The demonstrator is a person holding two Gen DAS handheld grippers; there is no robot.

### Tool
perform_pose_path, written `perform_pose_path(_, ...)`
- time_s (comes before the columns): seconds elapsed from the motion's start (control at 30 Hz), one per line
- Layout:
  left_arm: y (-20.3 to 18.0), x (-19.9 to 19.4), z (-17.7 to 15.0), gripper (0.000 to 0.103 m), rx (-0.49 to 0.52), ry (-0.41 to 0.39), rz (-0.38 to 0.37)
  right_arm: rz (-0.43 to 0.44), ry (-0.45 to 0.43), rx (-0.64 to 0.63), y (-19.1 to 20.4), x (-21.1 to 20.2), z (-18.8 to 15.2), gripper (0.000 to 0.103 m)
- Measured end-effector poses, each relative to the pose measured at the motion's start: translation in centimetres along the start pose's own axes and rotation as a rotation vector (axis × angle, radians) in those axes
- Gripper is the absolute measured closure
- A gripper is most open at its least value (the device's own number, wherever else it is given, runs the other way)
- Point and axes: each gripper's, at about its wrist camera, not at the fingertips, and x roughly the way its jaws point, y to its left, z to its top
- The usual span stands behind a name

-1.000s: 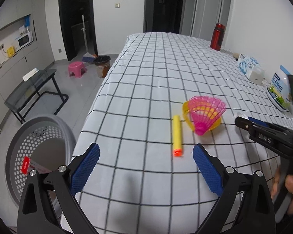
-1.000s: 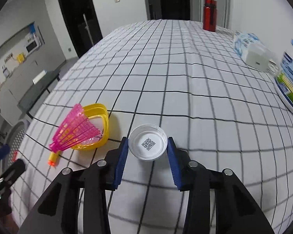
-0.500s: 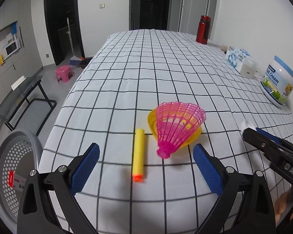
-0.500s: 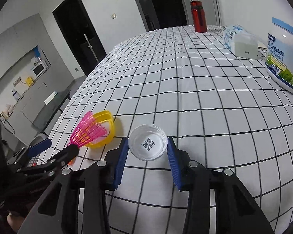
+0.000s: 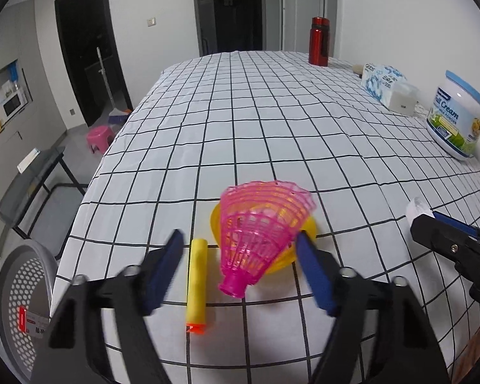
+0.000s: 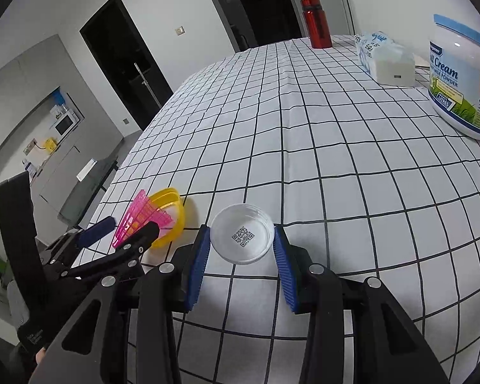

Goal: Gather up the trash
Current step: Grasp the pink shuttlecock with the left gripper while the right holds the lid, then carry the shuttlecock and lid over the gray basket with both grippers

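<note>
1. Left tongs (image 5: pixel 240 268) point down at the table edge, their blue pads (image 5: pixel 315 275) blurred because the jaws are closing. A pink shuttlecock (image 5: pixel 260 233) and a yellow foam dart (image 5: pixel 196 283) lie between them; neither pad touches either thing.
2. Right tongs (image 6: pixel 242 248) are clamped on a small white lid (image 6: pixel 242 236), one pad on each side of its rim. A QR code is printed in the lid's middle.
3. The shuttlecock lies on its side, its cork end toward the camera and its skirt resting over a yellow ring (image 5: pixel 216 224) that lies flat on the cloth.
4. The dart lies just left of the shuttlecock, apart from it, with its orange tip nearest the camera.
5. In the right view, the left tongs (image 6: pixel 124 230) sit to the left of the lid, either side of the shuttlecock (image 6: pixel 140 217) and ring (image 6: pixel 172 208).
6. The table (image 5: pixel 272 112) wears a white cloth with a black grid.
7. A grey perforated bin (image 5: pixel 22 313) stands on the floor below the table's near left corner, with a red-edged label inside.
8. Along the table's right side, well away: a milk powder tub (image 5: pixel 456 118), a tissue pack (image 5: pixel 380 83) with a white box (image 5: pixel 403 99) against it, and a red bottle (image 5: pixel 318 41) at the far end.
</note>
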Motion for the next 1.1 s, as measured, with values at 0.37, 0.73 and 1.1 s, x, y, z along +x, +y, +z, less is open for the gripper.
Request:
perform_pose_path(0.37,1.5,-2.3,-0.3,0.062,-0.042,-0.014,-0.022,0.013,0.011,0.007,0.0,0.2,-0.2,0.064)
perform_pose_path(0.73,4.7,-7.0,-1.2,0.063,-0.085,-0.063,-0.007,0.051,0.019,-0.008,1.4,0.4,-0.5,0.064)
perform_pose_path(1.1,10.0,-11.1,-3.2,0.063,-0.144,-0.104,0.034,0.055,0.016,-0.104,7.1,-0.1,-2.6,0.064)
